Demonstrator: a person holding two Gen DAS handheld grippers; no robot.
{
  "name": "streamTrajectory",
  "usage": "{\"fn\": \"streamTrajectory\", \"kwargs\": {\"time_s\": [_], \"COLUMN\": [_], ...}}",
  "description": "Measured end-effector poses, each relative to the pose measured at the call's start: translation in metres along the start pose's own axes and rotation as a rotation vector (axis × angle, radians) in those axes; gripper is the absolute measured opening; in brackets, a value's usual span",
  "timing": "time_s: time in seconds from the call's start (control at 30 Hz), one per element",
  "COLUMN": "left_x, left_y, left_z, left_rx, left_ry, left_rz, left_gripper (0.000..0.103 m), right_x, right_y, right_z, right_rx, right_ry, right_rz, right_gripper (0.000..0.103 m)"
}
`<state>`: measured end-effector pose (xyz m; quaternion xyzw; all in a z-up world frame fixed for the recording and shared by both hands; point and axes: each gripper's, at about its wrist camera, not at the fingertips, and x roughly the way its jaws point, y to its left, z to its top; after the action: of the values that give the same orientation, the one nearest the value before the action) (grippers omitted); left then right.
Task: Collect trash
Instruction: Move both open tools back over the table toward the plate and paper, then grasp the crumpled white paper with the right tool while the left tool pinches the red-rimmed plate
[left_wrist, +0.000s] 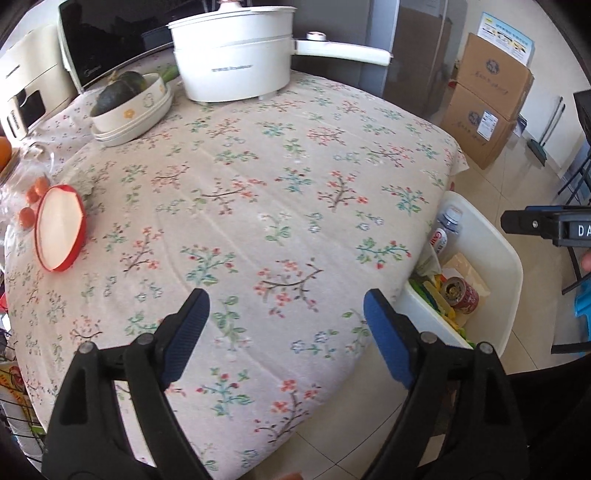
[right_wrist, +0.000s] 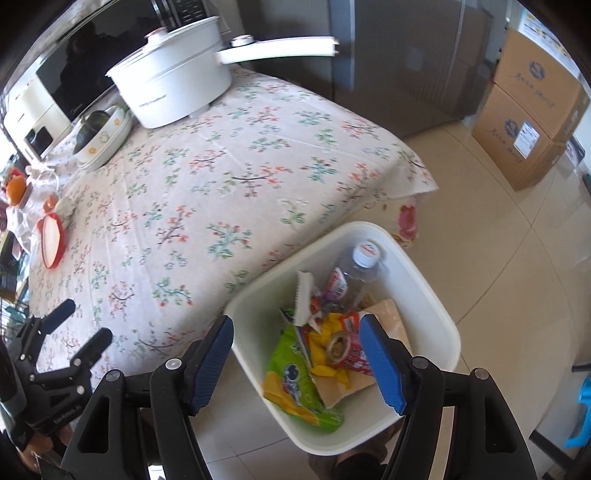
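Observation:
A white trash bin (right_wrist: 424, 280) stands on the floor beside the table's right edge. It holds a plastic bottle (right_wrist: 360, 266), a green snack bag (right_wrist: 295, 384), a red can (right_wrist: 345, 350) and wrappers. The bin (left_wrist: 506, 266) also shows in the left wrist view with the can (left_wrist: 460, 291) inside. My right gripper (right_wrist: 297, 358) is open and empty, directly above the bin. My left gripper (left_wrist: 284, 325) is open and empty over the table's near edge; it also shows in the right wrist view (right_wrist: 79, 325).
The floral tablecloth (left_wrist: 258, 192) carries a white electric pot (left_wrist: 232, 62), a bowl with a squash (left_wrist: 129, 99) and a red-rimmed lid (left_wrist: 59, 229) at the left. A microwave (left_wrist: 103, 40) is behind. Cardboard boxes (right_wrist: 532, 110) stand on the floor.

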<state>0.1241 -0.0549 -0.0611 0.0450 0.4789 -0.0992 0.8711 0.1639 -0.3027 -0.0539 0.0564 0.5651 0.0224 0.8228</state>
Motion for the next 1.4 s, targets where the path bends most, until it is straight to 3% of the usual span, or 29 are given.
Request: {"fn": "streamTrajectory", "kwargs": {"time_s": [0.5,0.87,0.97,1.13,1.27,1.4], "left_x": [-0.017,-0.019,-0.007,0.02,0.04,0.052], "left_y": [0.136,0.243,0.27,0.304,0.308,0.303], "left_z": [-0.018,-0.024,-0.02,-0.018,-0.015,-0.012], "left_rx": [-0.248,-0.379,-0.417,-0.541,-0.605,-0.638], "left_ry": [-0.012,-0.052,-0.06,-0.051,-0.027,-0.015], "left_rz": [0.158,0.191,0.189,0.12,0.1,0.113], "left_gripper": [0.085,0.085,0.077,0.051,0.041,0.023], "right_x": [0.016,0.037,0.043,0.054,0.062,0.066], "right_y": [0.093,0.158,0.169,0.183,0.19,0.194], "right_z": [0.017,0.029,0.03,0.032,0.034,0.037], "right_rx": [-0.112,-0.205,-0.227,-0.27,-0.293,-0.288], "right_ry": [0.0,-0.019,-0.014,-0.008,-0.006,-0.001], "right_rz": [0.04,0.052,0.048,0.022,-0.003,0.001], "right_gripper": [0.073,0.073,0.073,0.073,0.073,0.073]}}
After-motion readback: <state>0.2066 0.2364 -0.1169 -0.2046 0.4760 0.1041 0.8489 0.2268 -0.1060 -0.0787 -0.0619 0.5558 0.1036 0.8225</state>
